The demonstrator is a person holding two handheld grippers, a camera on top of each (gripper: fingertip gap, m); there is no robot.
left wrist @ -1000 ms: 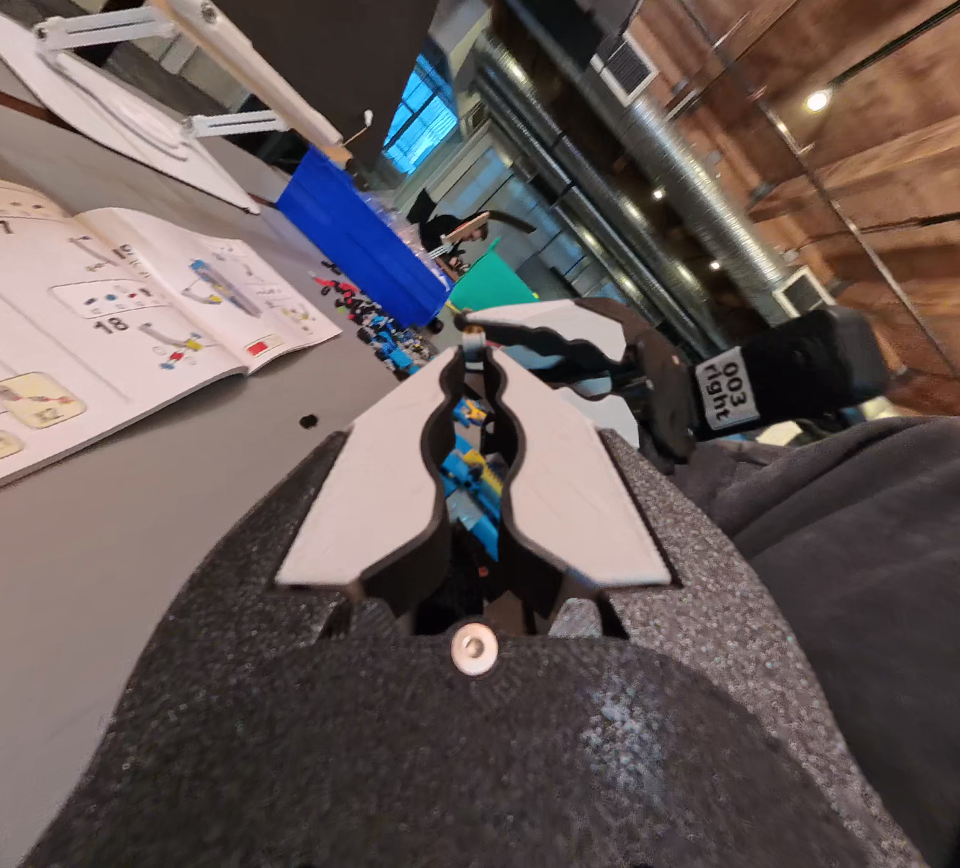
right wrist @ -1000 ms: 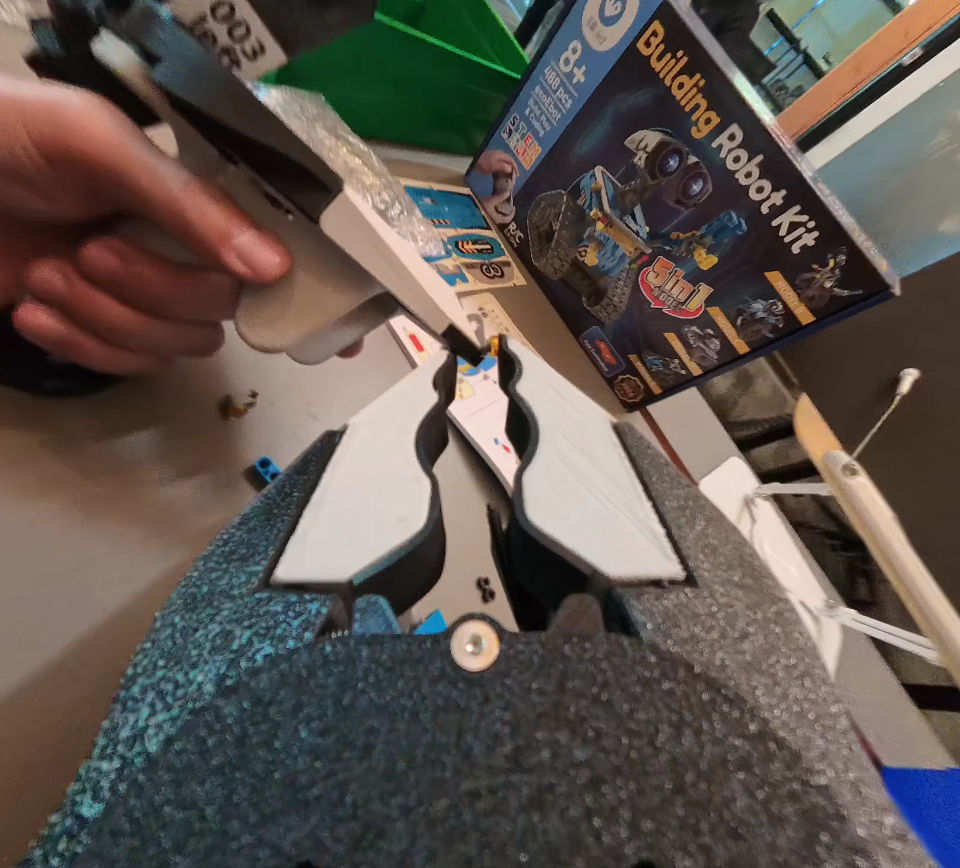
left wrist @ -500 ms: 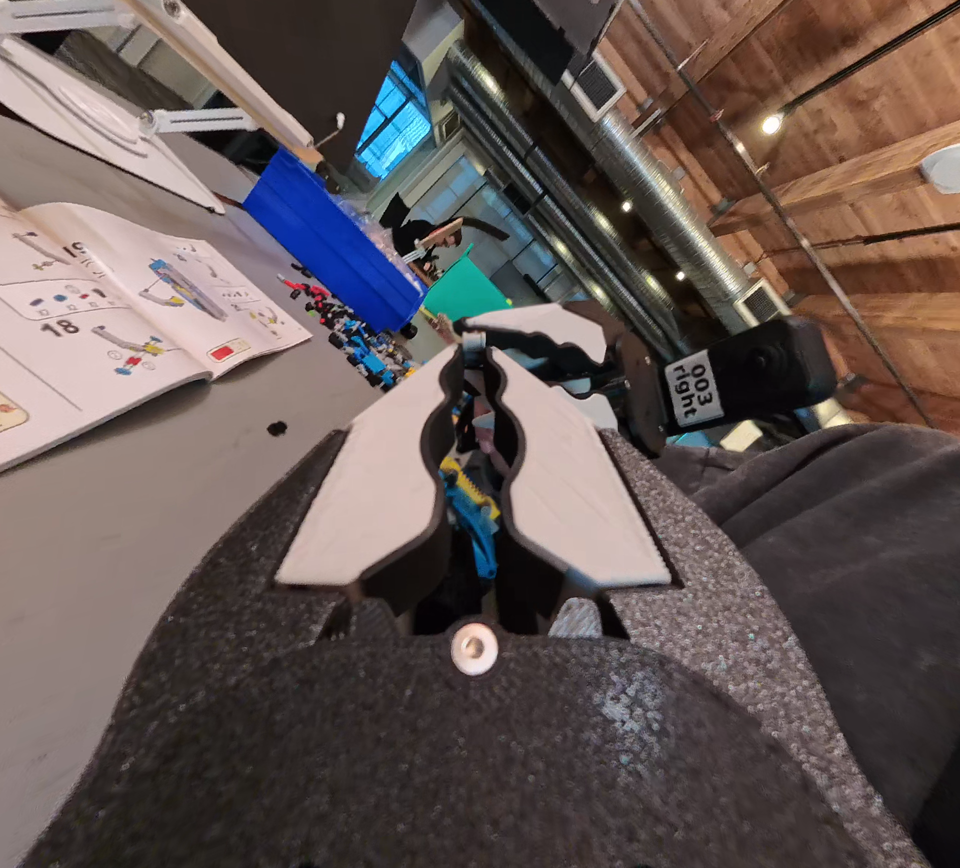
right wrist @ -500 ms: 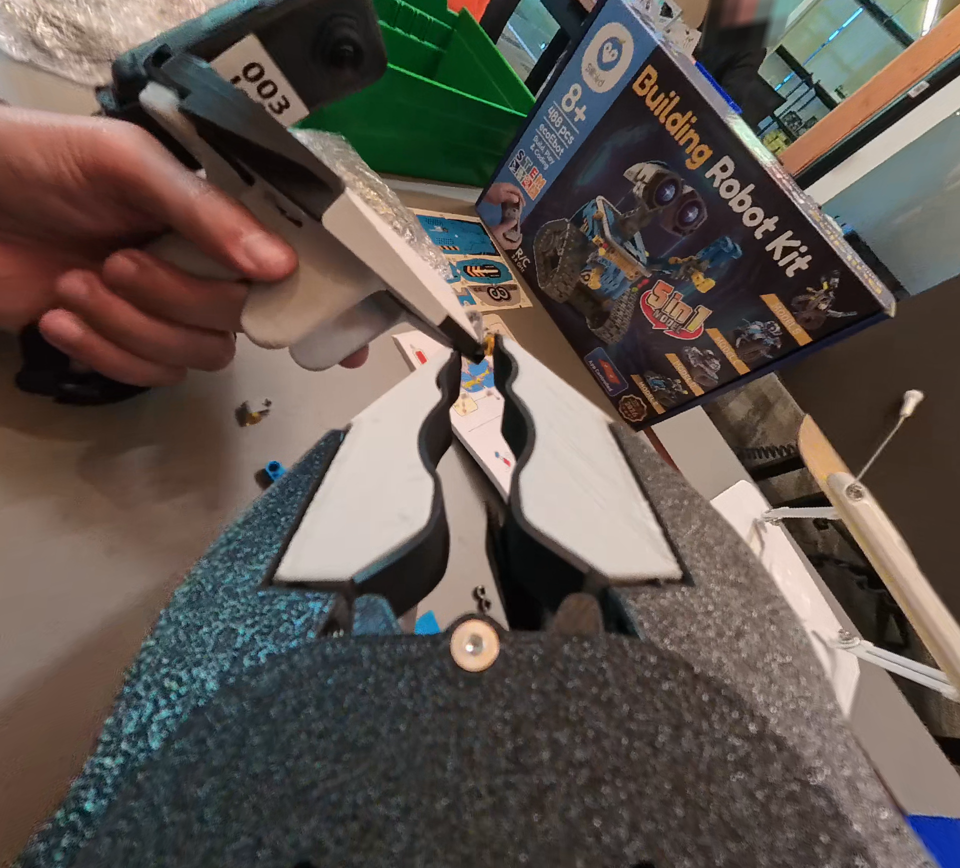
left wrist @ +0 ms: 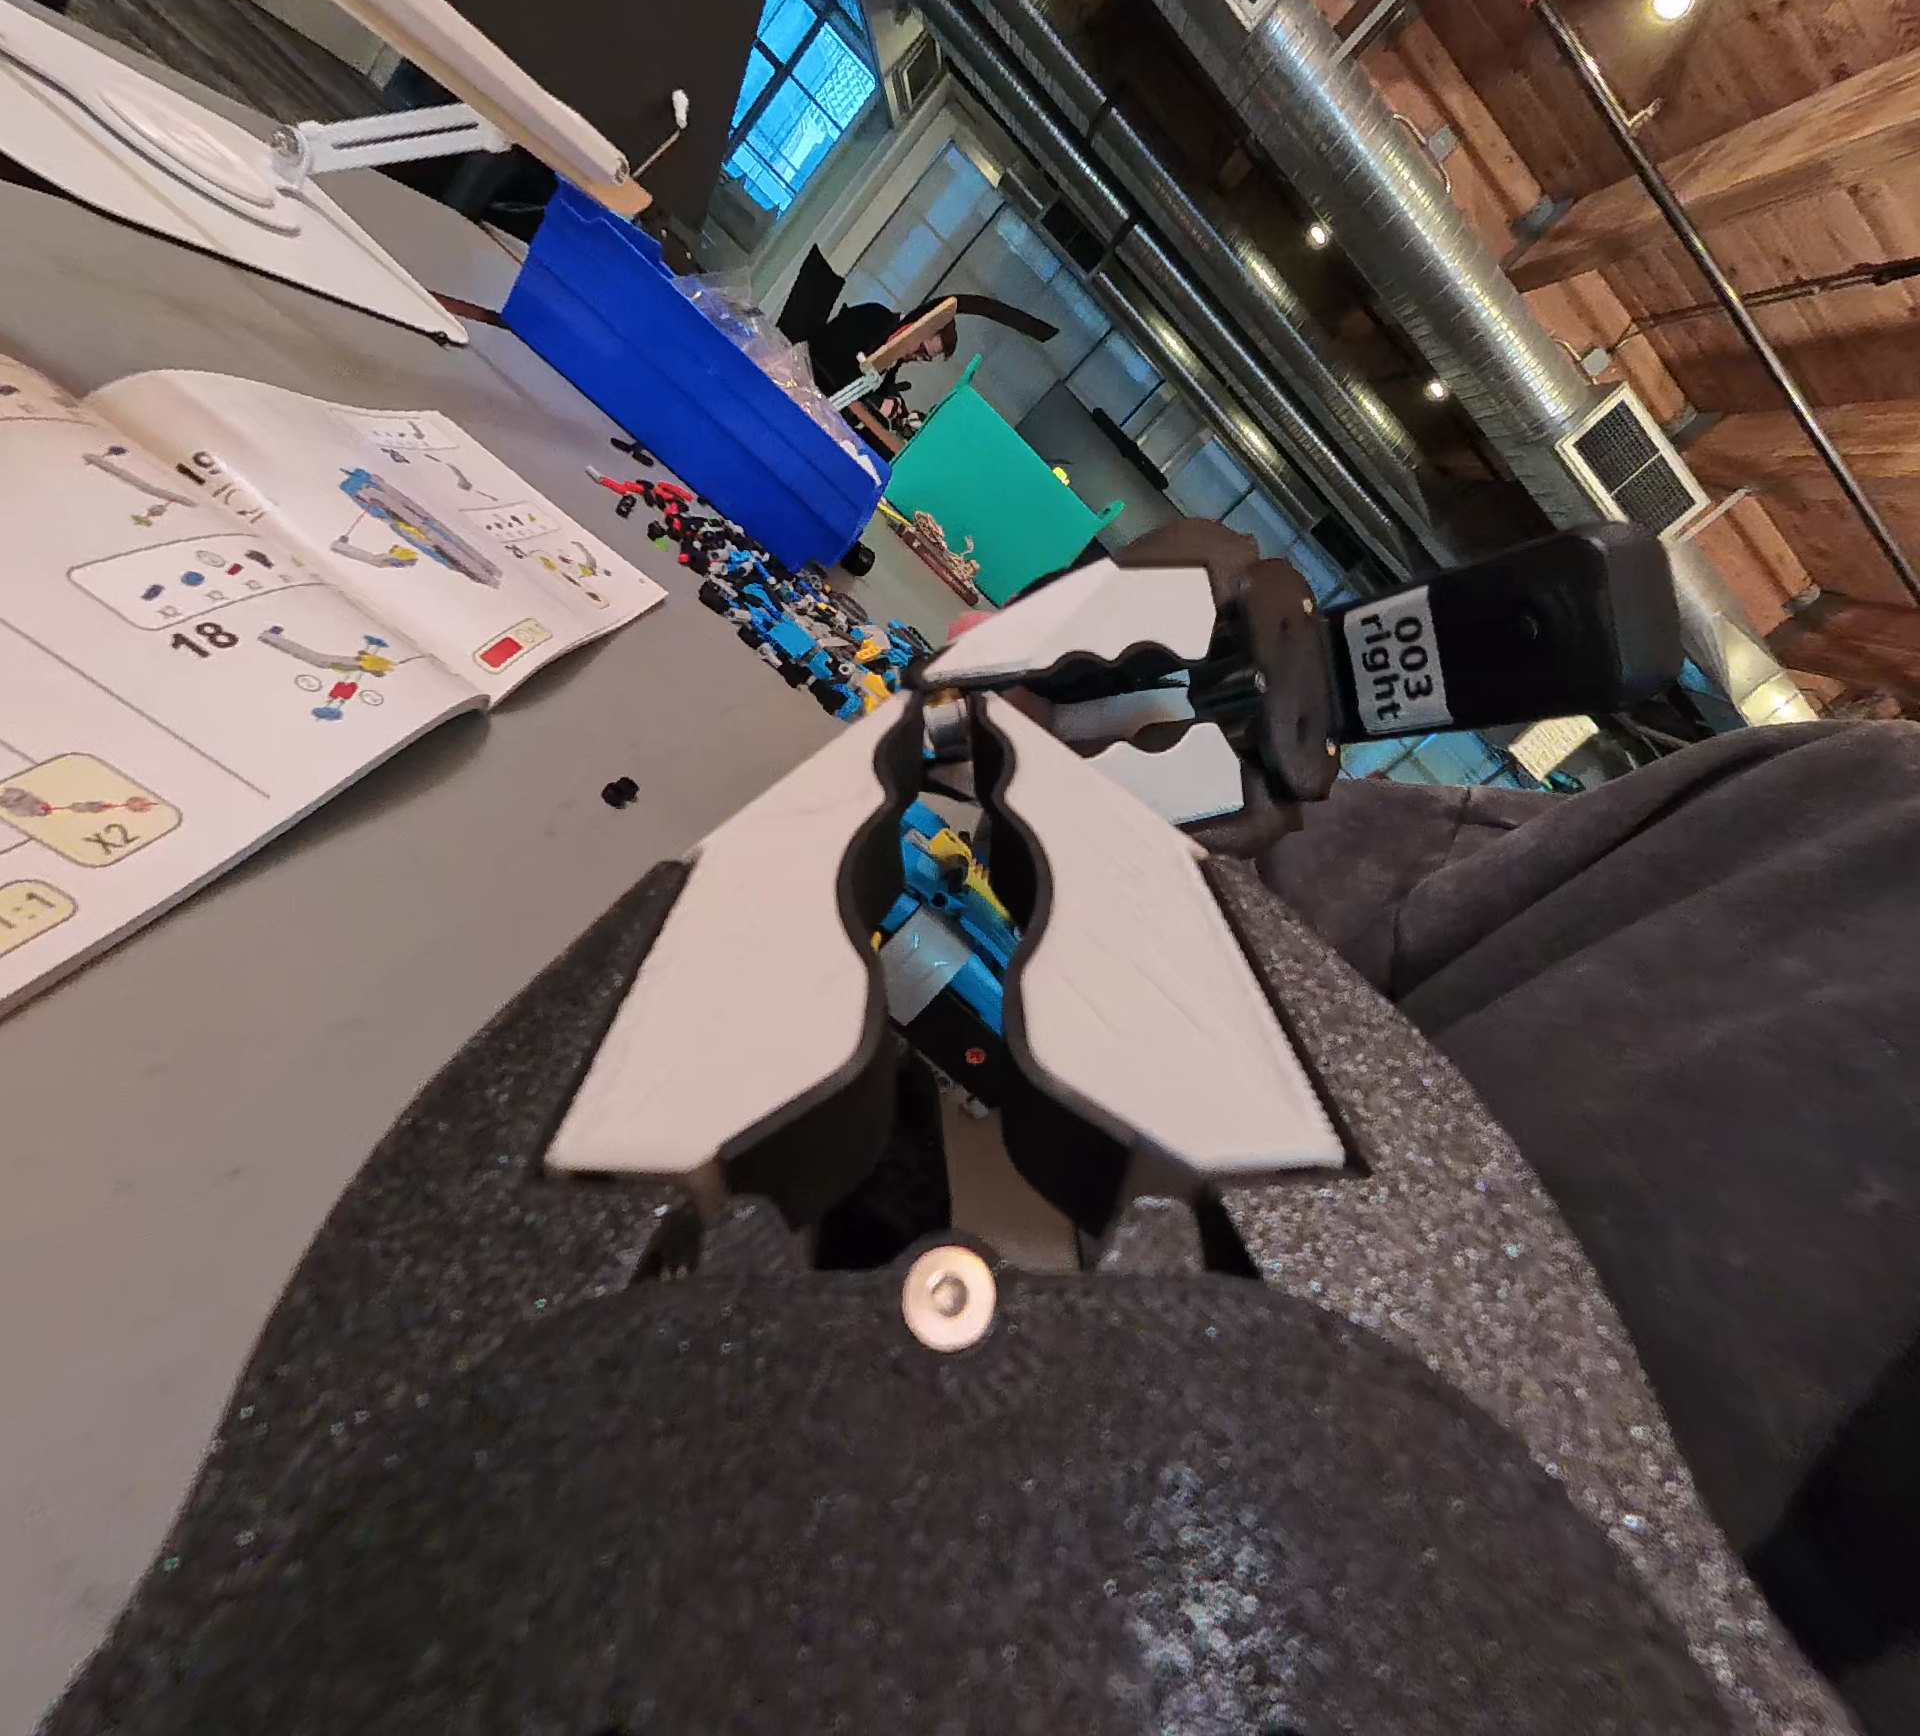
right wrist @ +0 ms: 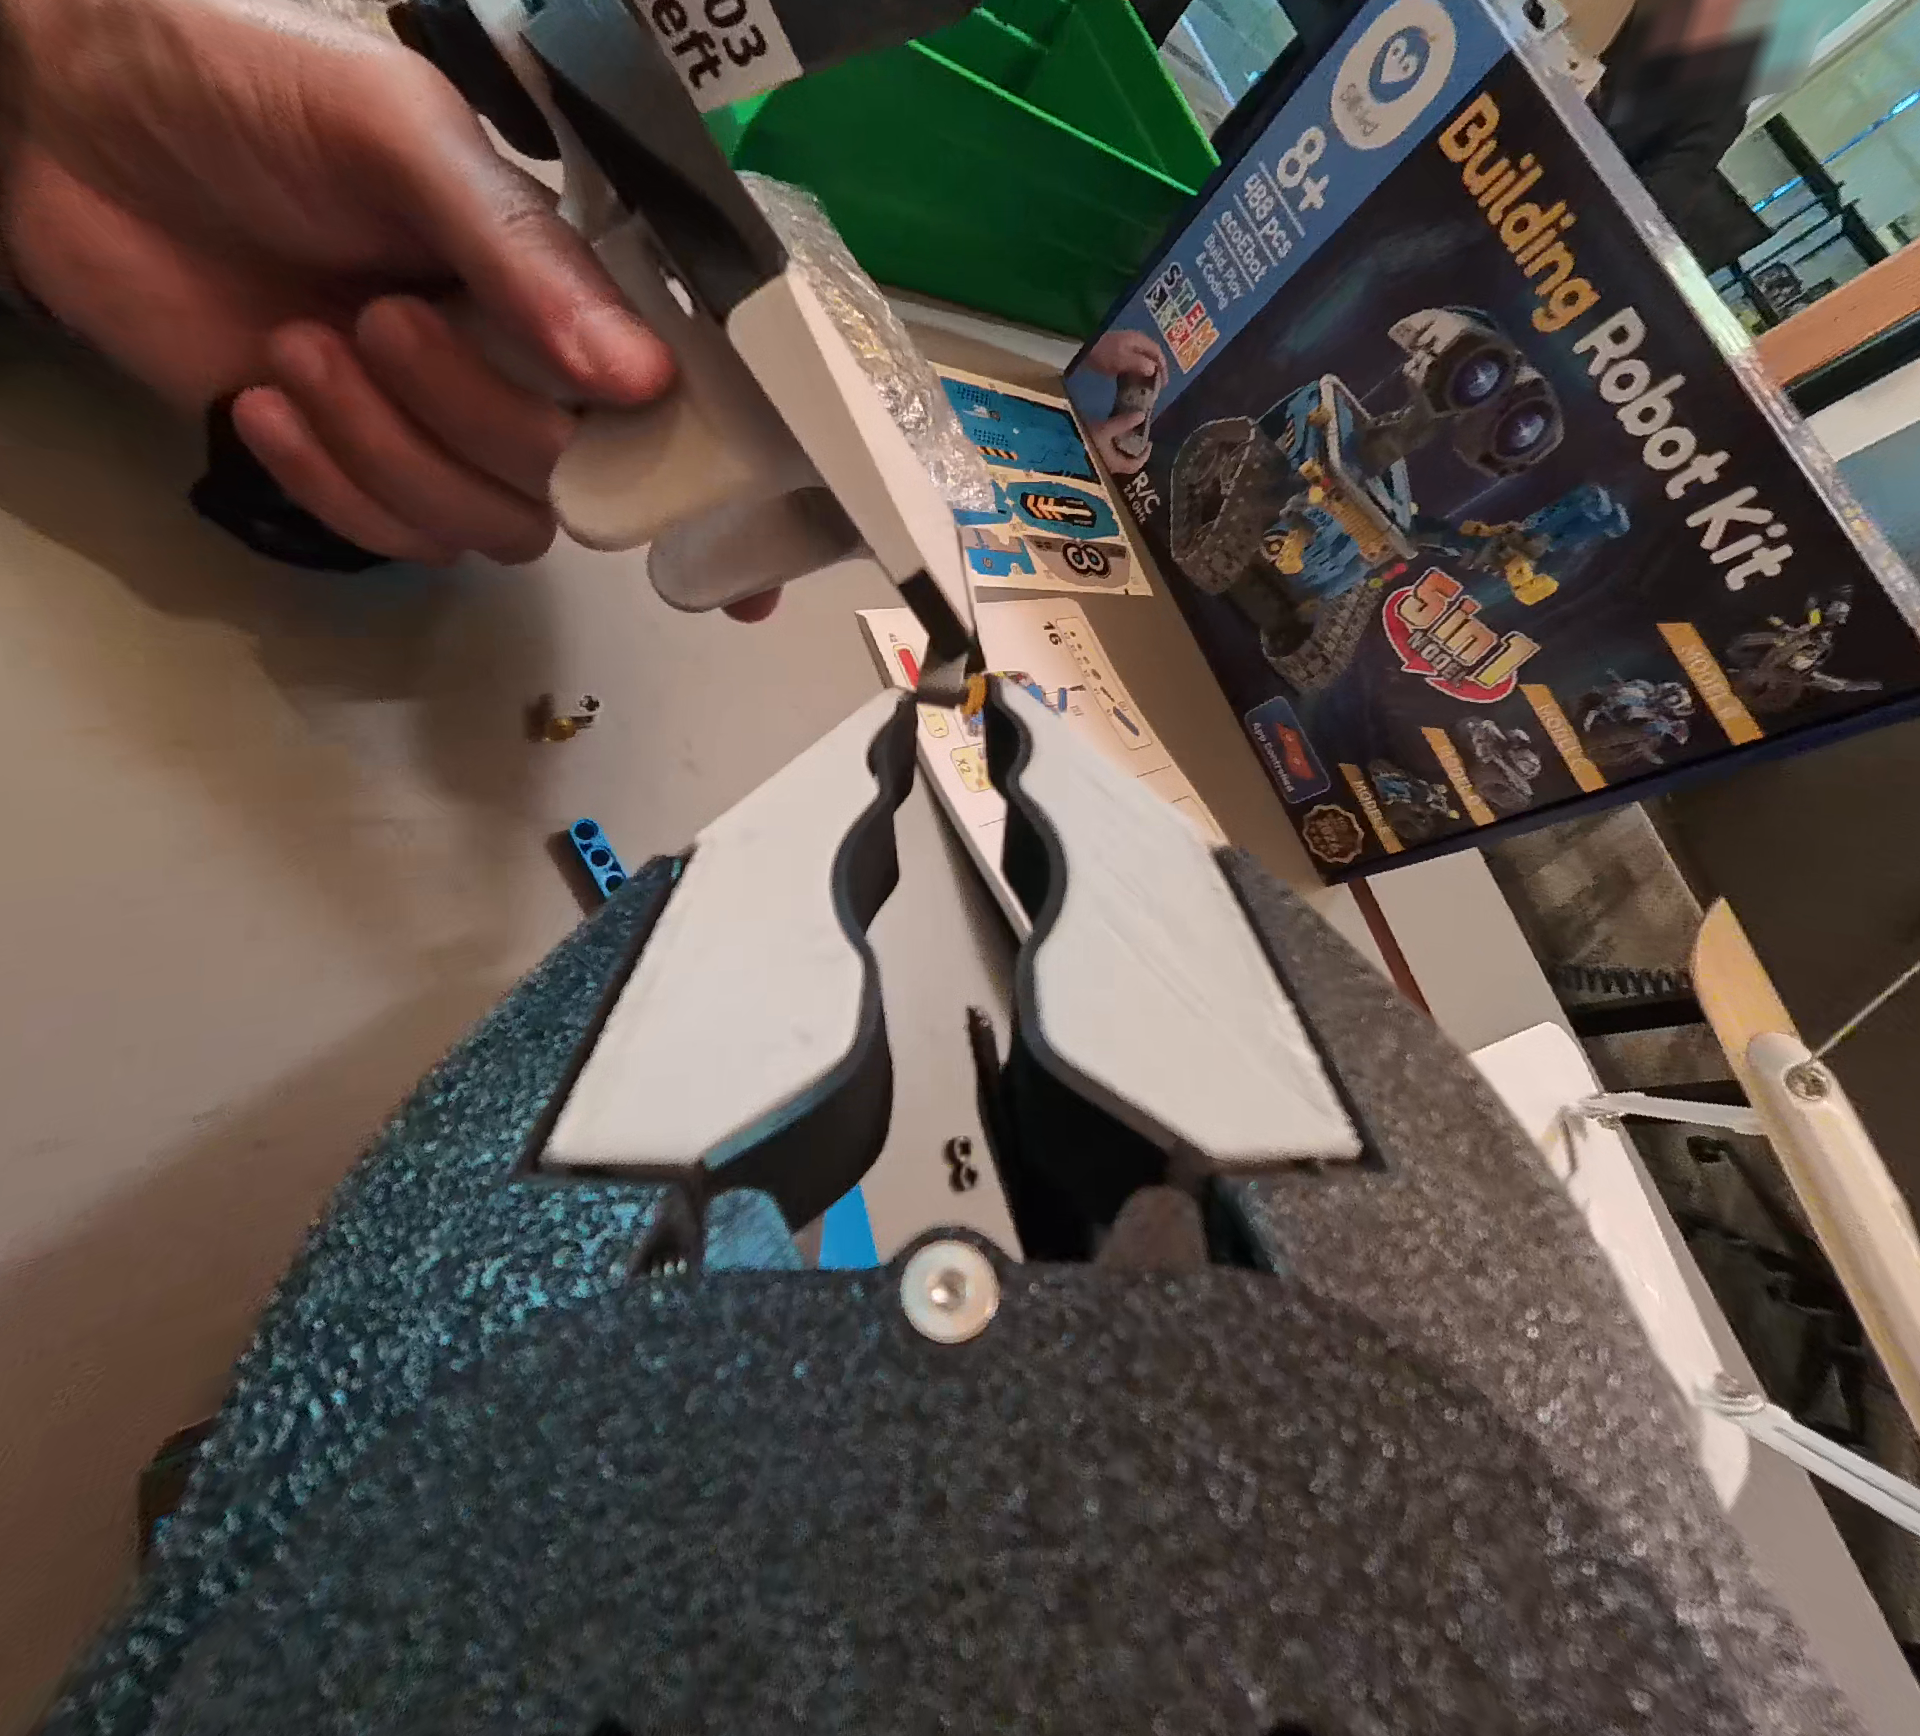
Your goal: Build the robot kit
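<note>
My left gripper point(left wrist: 943, 722) is shut on a small grey piece point(left wrist: 940, 730) at its fingertips. It shows in the right wrist view point(right wrist: 940, 668) too, held in a hand point(right wrist: 260, 284) and coming down from the upper left. My right gripper point(right wrist: 951, 699) meets it tip to tip. Its pads close on a small gold pin point(right wrist: 977, 694) that sits against the grey piece point(right wrist: 935, 687). In the left wrist view the right gripper point(left wrist: 930, 676) comes in from the right, just above my left fingertips. A blue and yellow brick model point(left wrist: 940, 886) lies below the left fingers.
An open instruction booklet point(left wrist: 260, 606) lies on the grey table point(left wrist: 312, 1011), with a blue bin point(left wrist: 675, 398) and a pile of loose bricks point(left wrist: 790, 616) behind. The right wrist view shows a kit box point(right wrist: 1507, 439), a green bin point(right wrist: 966, 159), a sticker sheet point(right wrist: 1049, 502), a loose grey-and-gold piece point(right wrist: 561, 715) and a blue beam point(right wrist: 592, 855). My two grippers' fingertips are within a few centimetres of each other.
Both grippers have stayed tip to tip on the small parts. The left gripper has tilted more steeply over the right one's tips, and both have shifted slightly over the table.
</note>
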